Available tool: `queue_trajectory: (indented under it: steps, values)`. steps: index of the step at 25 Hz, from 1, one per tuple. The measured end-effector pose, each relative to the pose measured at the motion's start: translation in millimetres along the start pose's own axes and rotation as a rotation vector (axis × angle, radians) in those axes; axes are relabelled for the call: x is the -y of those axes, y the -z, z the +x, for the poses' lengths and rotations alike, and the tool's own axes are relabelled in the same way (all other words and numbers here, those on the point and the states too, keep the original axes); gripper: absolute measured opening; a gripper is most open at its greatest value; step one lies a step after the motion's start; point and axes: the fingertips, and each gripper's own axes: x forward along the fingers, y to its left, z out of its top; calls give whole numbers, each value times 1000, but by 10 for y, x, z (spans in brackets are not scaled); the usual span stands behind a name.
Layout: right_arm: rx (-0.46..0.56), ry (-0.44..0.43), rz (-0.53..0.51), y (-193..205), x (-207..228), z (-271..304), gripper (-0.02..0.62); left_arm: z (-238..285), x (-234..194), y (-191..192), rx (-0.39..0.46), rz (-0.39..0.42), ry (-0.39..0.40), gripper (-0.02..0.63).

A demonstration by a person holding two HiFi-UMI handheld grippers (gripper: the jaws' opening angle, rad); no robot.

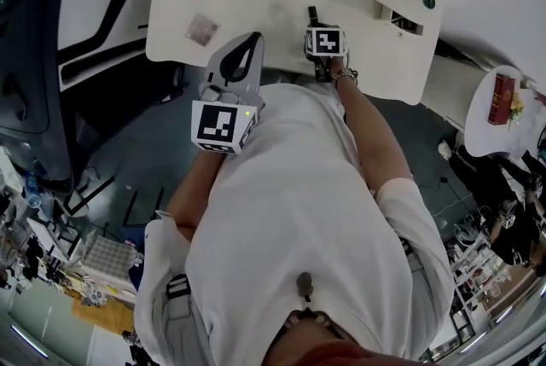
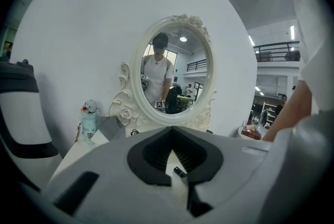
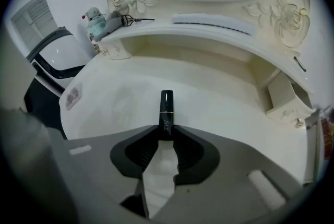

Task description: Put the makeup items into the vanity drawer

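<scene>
- The white vanity table [image 1: 256,6] has a curved front edge. Its top is mostly bare, and a low shelf runs along the back.
- An oval mirror [image 2: 175,71] in a carved white frame stands at the back of the table. It reflects a person in a white shirt.
- The person [image 1: 299,211] wears a white shirt, stands at the table's front edge and holds both arms out over it.
- The left gripper [image 1: 246,44] hangs at the table's front edge and points nearly level toward the mirror. Its jaws are fully together with nothing between them [image 2: 172,151].
- The right gripper [image 1: 316,25] tilts steeply down onto the tabletop near the middle of the front edge. Its jaws are narrow, and the tips press against both sides of a lipstick tube's near end [image 3: 166,131].
- A small drawer [image 3: 284,97] at the table's right side is pulled open, well apart from the right gripper.
- A pale blue snowman figurine [image 2: 90,118] stands at the left end of the shelf.
- The black lipstick tube [image 3: 166,108] has a thin gold band. It reaches out past the jaw tips toward the mirror, over the middle of the tabletop, and is outside the drawer.
</scene>
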Motion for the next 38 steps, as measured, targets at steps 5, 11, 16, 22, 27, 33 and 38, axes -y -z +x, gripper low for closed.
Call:
queue_trajectory:
  steps: [5,11,16,22,27,33,38]
  values:
    - [31,-44,-8,-88,136,-122,95,128,123,3,-6,20,50,6]
    - [56,-84,14,-89,413,-364,95,286,305,6,-17,30,119,6]
    - [78,-87,96,-1,836,-596,95,470,525,-14,-26,42,181,6]
    - [90,-41,179,171,1564,-963,95,696,886,-19,-43,74,257,6]
    - [75,-27,214,248,2169,-1211,95,847,1180,-34,-47,89,278,6]
    - [-75,-77,251,332,2645,-1254,95,963,1444,-27,-47,85,249,6]
    - [-213,-158,293,297,2812,-1188,95,982,1576,-14,-43,76,182,6]
